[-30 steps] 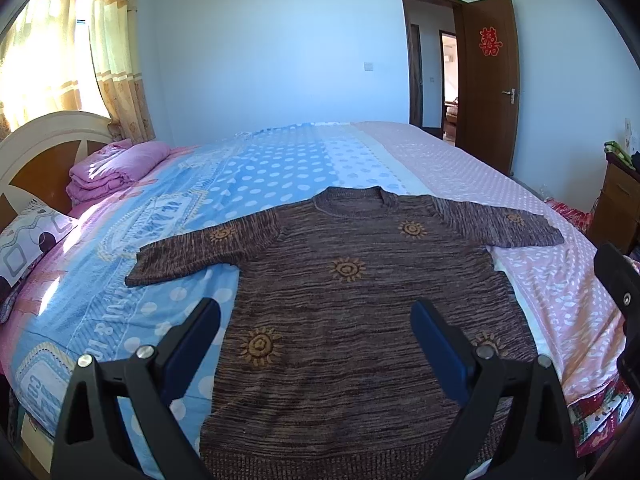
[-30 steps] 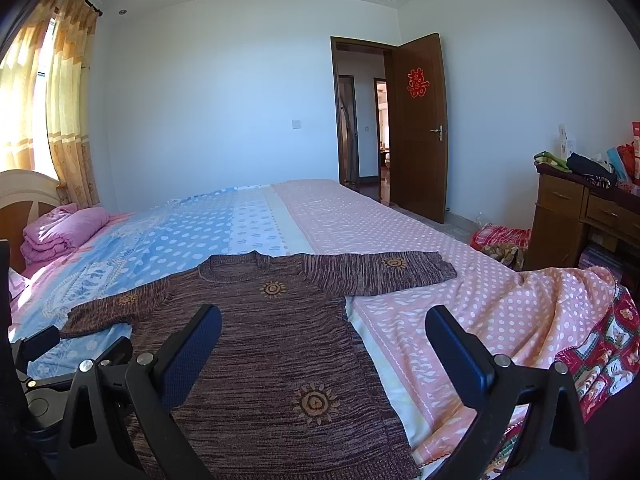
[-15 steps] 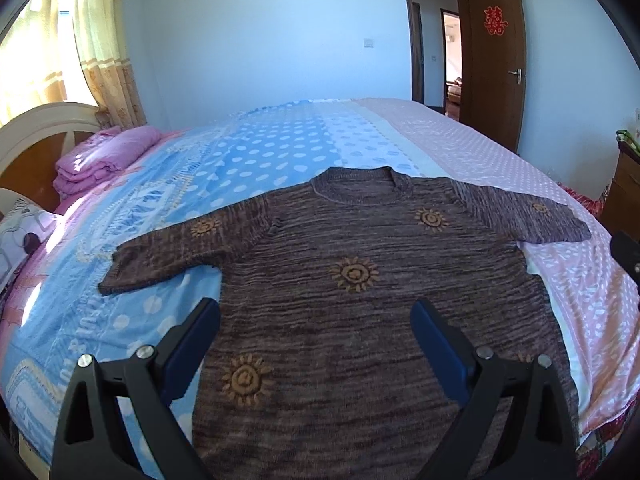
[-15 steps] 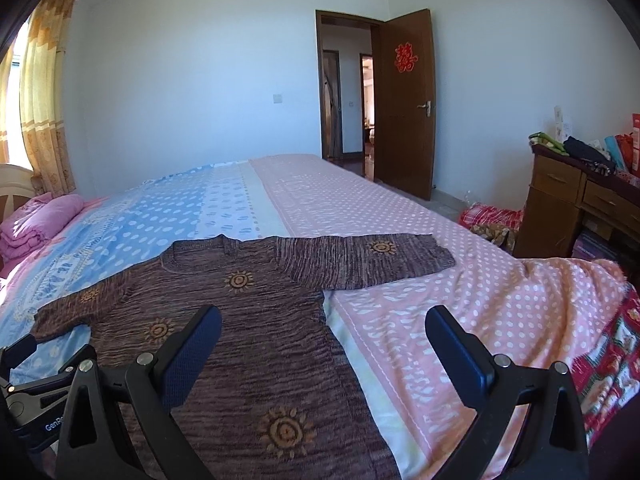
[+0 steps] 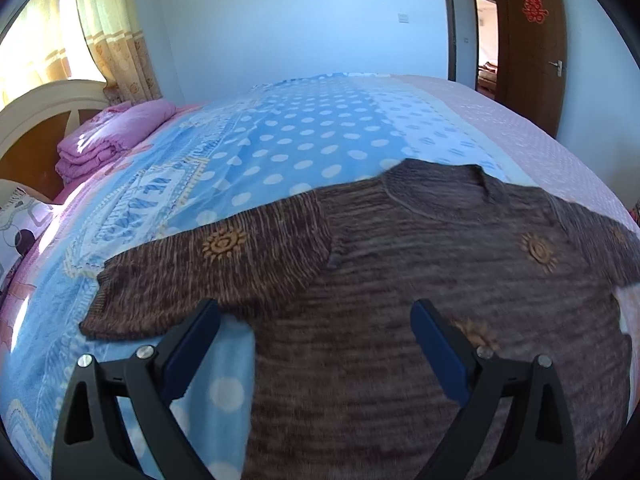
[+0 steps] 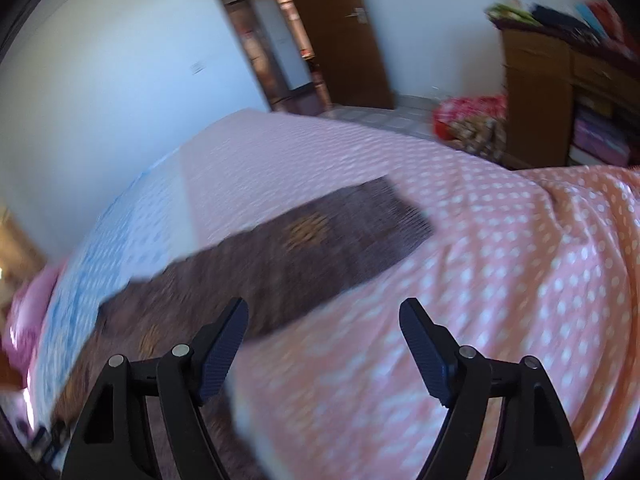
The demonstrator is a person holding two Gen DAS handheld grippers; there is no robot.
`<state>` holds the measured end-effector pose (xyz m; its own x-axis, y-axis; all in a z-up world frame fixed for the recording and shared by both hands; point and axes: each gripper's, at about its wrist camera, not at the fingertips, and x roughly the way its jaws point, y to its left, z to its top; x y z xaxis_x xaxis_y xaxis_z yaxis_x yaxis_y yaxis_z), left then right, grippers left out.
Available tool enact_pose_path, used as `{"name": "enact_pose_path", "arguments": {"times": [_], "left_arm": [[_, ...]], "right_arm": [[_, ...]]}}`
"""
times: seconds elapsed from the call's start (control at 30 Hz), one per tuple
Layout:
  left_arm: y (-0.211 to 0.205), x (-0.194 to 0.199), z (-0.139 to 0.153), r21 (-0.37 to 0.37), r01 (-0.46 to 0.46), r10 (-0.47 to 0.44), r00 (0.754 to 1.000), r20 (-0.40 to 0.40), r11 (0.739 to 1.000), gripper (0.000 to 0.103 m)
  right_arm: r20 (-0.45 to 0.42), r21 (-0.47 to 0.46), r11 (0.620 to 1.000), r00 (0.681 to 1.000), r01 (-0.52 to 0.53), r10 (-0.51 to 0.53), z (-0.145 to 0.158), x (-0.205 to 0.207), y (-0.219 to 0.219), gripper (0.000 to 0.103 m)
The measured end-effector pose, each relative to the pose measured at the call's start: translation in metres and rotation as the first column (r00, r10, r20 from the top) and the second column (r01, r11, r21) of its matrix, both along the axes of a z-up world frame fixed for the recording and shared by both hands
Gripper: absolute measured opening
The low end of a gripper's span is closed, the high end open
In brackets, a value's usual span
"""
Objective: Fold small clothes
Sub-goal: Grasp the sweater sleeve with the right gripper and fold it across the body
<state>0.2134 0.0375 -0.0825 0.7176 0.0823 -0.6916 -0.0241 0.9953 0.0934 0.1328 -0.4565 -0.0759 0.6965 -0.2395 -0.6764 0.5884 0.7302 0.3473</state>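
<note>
While the brown sweater [image 5: 420, 320] lies spread flat on the bed [image 5: 312, 152], face up with its neck toward the far edge and both short sleeves stretched out sideways, the two claws hang over it from the near edge. The sweater straddles the seam where the blue dotted cover [image 5: 320, 136] meets the pink dotted cover [image 6: 460, 272], its body mostly on the blue side and one sleeve [image 6: 352, 228] reaching out onto the pink. The left claw [image 5: 316, 344] points down over the body just inside the other sleeve [image 5: 208, 268], its blue pads [image 5: 192, 344] standing wide apart with nothing between them and clear of the knit. The right claw [image 6: 324, 344] is tilted to one side over the edge of the sweater under its sleeve; its jaws are closing but still stand apart, with only the cloth below seen through the gap and no pad pressing on it. Orange sun patterns [image 5: 224, 242] dot the sleeves and chest. At the head corner of the bed a folded pink blanket [image 5: 108, 140] rests by the headboard [image 5: 44, 120], with a curtain [image 5: 116, 36] behind it. Past the far edge a brown door [image 5: 528, 36] stands open, and a wooden dresser [image 6: 560, 100] stands beyond the pink side; the right wrist view is badly blurred.
</note>
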Motion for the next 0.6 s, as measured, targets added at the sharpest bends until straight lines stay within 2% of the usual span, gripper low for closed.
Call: {"name": "enact_pose_path", "arguments": {"times": [0.1,0.17,0.23,0.3,0.4,0.47,0.57,0.6], "left_arm": [[0.003,0.02,-0.01,-0.02,-0.018,0.018,1.0,-0.009,1.0,0.099],[0.003,0.031,-0.021,-0.016,-0.049,0.049,0.999,-0.013,0.999,0.099],[0.002,0.039,-0.03,-0.002,-0.074,0.074,0.997,-0.017,0.997,0.099],[0.002,0.045,-0.039,0.002,-0.086,0.086,0.996,-0.03,0.996,0.099],[0.002,0.056,-0.055,-0.006,-0.085,0.084,0.99,-0.117,0.996,0.099],[0.006,0.056,-0.055,-0.042,-0.09,0.084,0.988,-0.126,0.995,0.099],[0.008,0.055,-0.057,-0.056,-0.1,0.092,0.986,-0.137,0.993,0.103],[0.008,0.056,-0.058,-0.061,-0.101,0.092,0.986,-0.139,0.993,0.103]], "right_arm": [[-0.008,0.042,0.996,0.997,0.075,-0.075,-0.007,0.019,-0.049,0.074],[-0.049,0.013,0.996,0.995,0.084,-0.083,-0.014,0.038,-0.066,0.071],[-0.102,-0.027,0.997,0.992,0.071,-0.073,-0.023,0.057,-0.076,0.065],[-0.146,-0.029,0.998,0.988,0.048,-0.052,-0.033,0.072,-0.08,0.065],[-0.201,-0.031,0.998,0.978,0.052,-0.057,-0.052,0.082,-0.083,0.064],[-0.207,-0.101,0.994,0.977,0.041,-0.061,-0.054,0.085,-0.077,0.064],[-0.267,-0.209,0.978,0.963,-0.024,-0.034,-0.055,0.093,-0.062,0.054],[-0.27,-0.227,0.972,0.963,-0.055,-0.008,-0.054,0.095,-0.056,0.042]]}}
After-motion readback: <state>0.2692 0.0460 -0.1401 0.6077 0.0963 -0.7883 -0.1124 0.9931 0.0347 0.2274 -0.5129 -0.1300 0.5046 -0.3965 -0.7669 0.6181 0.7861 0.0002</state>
